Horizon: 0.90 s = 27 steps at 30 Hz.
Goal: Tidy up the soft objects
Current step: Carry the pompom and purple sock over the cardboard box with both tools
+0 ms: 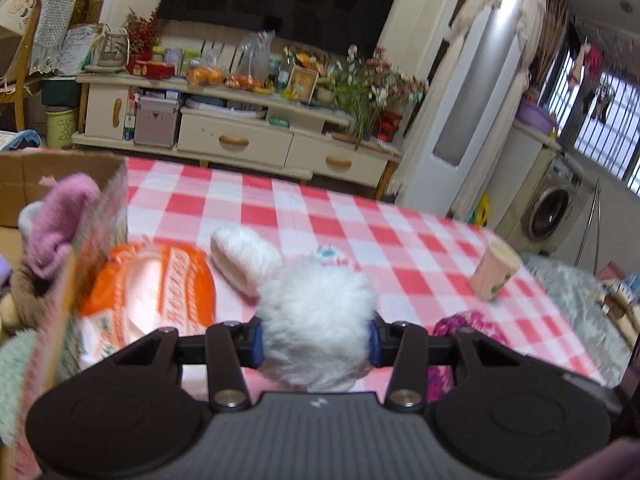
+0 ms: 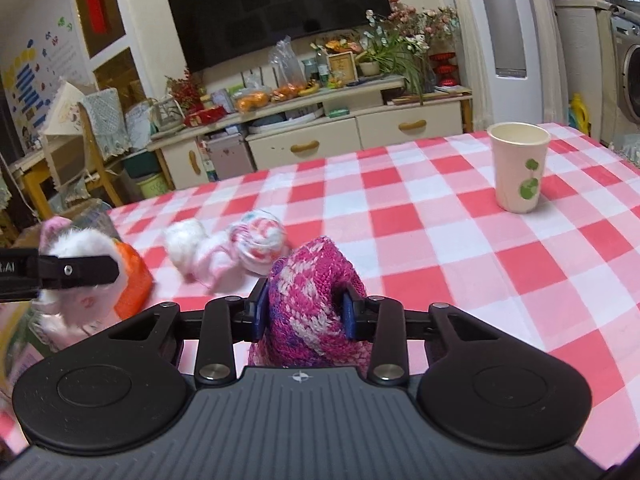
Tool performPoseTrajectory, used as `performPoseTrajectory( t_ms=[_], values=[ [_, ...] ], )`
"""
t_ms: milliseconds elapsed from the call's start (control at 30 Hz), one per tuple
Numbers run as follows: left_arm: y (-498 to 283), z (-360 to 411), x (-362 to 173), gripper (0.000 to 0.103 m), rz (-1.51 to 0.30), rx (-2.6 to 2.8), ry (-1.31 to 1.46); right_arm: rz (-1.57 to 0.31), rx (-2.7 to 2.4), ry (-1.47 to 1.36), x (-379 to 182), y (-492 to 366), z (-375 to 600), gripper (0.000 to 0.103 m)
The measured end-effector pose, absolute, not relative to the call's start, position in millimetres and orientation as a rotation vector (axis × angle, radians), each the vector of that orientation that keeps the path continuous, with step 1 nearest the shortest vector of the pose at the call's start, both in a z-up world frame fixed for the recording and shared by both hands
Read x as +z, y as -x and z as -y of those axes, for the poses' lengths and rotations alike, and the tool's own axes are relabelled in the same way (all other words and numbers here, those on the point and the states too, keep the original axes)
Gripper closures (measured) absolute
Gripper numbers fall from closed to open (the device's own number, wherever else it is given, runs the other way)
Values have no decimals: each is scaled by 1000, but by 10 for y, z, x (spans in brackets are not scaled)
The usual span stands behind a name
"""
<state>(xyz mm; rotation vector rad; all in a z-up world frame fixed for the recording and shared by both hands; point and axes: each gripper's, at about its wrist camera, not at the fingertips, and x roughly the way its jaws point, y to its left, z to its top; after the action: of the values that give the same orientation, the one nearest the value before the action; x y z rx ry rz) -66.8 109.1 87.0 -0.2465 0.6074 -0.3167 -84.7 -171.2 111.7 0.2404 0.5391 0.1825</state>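
1. While its blue pads press into either side of a white plush rabbit (image 1: 316, 320), the left gripper (image 1: 316, 340) pinches the toy's fluffy body; one long ear sticks out to the upper left and a small pastel bow sits on top of the fur.
2. Just left of the rabbit, an orange and white soft pack (image 1: 160, 292) lies on the tablecloth, touching the side of a cardboard box (image 1: 80, 184).
3. Inside that box a lilac knitted piece (image 1: 64, 220) shows above the rim, with other soft things below it that are too blurred to tell apart.
4. The right gripper (image 2: 306, 312) is clamped on a magenta and white knitted item (image 2: 316, 300), whose wool bulges up between the blue pads; no earlier view is given for its jaws.
5. Beyond that knit, a white and pink fuzzy bundle (image 2: 224, 248) rests on the red and white checked tablecloth (image 2: 440, 240), a little apart from the gripper.
6. In the right wrist view the left gripper's finger appears at the left edge, with the rabbit's fur around it and the orange pack behind.
7. Further right on the table a cream paper cup (image 2: 518, 168) with green dots stands upright, well apart from the soft things.
8. Behind the table are a cream TV cabinet (image 2: 360, 128) crowded with flowers and fruit, and a dark television (image 2: 280, 12) on the wall.
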Motion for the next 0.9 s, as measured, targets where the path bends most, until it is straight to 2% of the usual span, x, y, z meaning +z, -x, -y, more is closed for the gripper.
performPoseTrajectory(
  t_ms=[500, 900],
  values=[
    [641, -2201, 1386, 59, -364, -134, 434, -441, 427, -296, 1802, 762, 823, 60],
    [372, -2828, 1303, 58, -348, 79, 502, -482, 684, -311, 1991, 622, -120, 59]
  ],
)
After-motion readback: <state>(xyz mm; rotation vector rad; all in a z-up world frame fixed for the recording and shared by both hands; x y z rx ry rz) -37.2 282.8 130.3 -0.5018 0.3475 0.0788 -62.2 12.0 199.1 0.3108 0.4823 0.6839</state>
